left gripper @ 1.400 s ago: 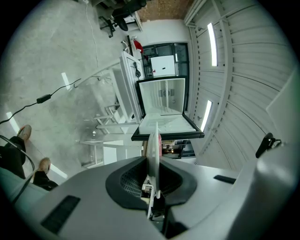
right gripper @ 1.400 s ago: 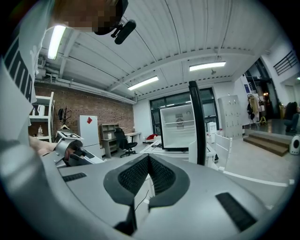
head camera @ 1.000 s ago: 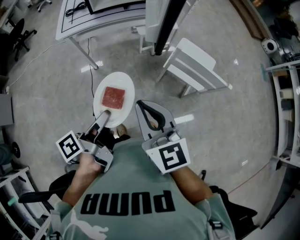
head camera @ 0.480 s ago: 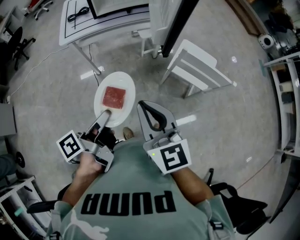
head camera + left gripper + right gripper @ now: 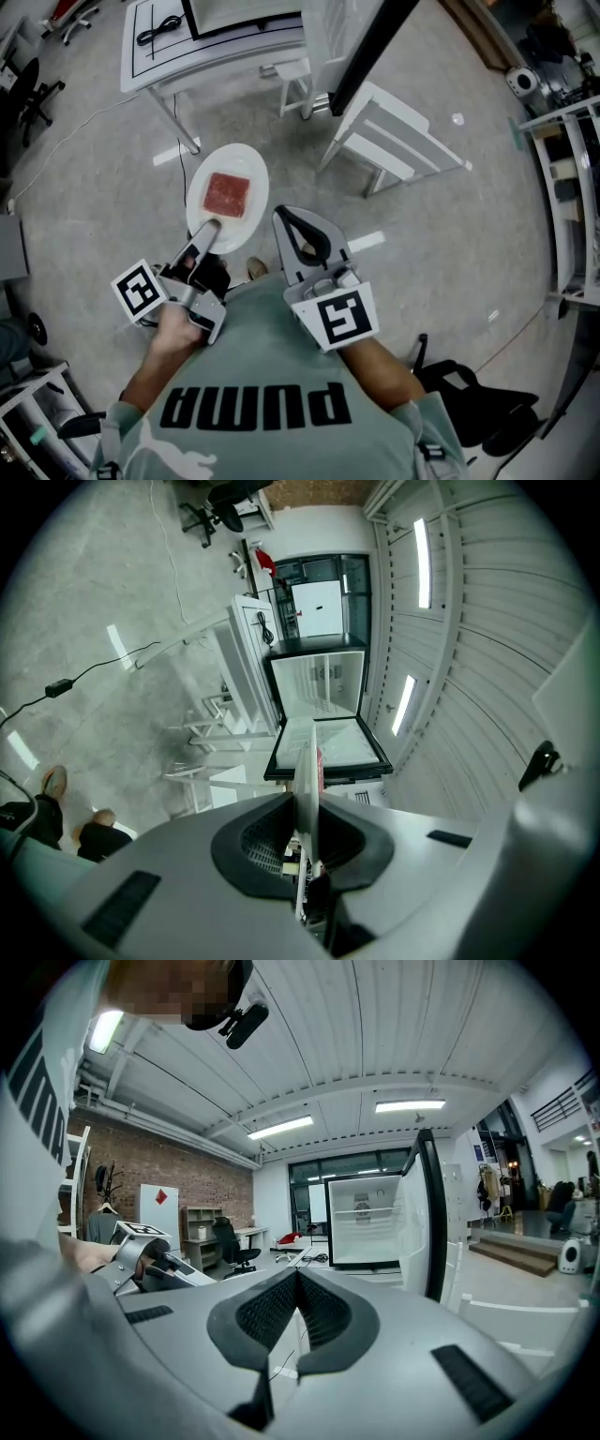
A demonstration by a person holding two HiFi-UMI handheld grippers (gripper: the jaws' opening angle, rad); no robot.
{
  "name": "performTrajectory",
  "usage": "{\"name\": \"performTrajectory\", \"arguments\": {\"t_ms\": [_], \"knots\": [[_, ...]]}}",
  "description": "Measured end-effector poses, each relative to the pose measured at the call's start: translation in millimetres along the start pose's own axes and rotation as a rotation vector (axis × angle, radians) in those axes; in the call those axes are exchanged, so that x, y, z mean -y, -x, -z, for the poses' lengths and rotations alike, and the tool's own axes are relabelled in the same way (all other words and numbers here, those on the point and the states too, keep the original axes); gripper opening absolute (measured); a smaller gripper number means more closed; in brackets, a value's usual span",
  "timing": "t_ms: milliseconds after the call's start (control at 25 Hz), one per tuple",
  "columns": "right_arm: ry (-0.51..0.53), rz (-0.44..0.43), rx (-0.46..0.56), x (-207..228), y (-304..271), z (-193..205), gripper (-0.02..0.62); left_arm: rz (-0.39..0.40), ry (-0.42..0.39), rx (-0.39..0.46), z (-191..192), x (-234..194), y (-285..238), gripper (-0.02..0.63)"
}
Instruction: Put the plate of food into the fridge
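The left gripper (image 5: 208, 228) is clamped on the white plate (image 5: 246, 161), biting its rim at the plate's 6 o'clock edge, so the dish juts out ahead of the person with the red square of food (image 5: 227, 195) lying flat at its centre. In the left gripper view the rim shows as a thin edge pinched between the pads. A grip at the very edge probably leaves the plate's far side free to slide onto a shelf, and the level hold keeps the food from slipping. The right gripper (image 5: 289, 220), at about 3 o'clock from the plate, has its jaws together on nothing, likely a spare hand. The fridge (image 5: 361, 1218) stands with its door (image 5: 422, 1213) wide open at 1 o'clock in the right gripper view, well apart from the plate, beyond a white chair (image 5: 394, 141).
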State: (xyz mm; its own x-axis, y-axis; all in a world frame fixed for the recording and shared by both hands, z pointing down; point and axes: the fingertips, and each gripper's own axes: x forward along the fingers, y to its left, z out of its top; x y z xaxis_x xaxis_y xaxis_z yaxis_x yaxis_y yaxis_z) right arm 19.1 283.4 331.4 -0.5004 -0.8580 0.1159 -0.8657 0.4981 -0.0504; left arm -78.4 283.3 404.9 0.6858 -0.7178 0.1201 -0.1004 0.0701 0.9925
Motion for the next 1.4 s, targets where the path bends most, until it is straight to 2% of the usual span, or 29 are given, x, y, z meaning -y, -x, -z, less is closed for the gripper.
{"name": "performTrajectory", "arguments": {"t_ms": [320, 600, 1400], "knots": [[-0.03, 0.002, -0.019, 5.5, -14.1, 5.9, 0.005, -0.022, 0.017, 0.004, -7.3, -7.2, -2.8, 0.035], [-0.053, -0.04, -0.014, 21.4, -47.8, 7.7, 0.003, -0.045, 0.001, 0.044, -30.2, -7.3, -19.7, 0.035], [-0.061, -0.101, -0.013, 95.7, -140.6, -8.5, 0.005, -0.064, 0.012, 0.099, -91.9, 4.7, -110.8, 0.035]]}}
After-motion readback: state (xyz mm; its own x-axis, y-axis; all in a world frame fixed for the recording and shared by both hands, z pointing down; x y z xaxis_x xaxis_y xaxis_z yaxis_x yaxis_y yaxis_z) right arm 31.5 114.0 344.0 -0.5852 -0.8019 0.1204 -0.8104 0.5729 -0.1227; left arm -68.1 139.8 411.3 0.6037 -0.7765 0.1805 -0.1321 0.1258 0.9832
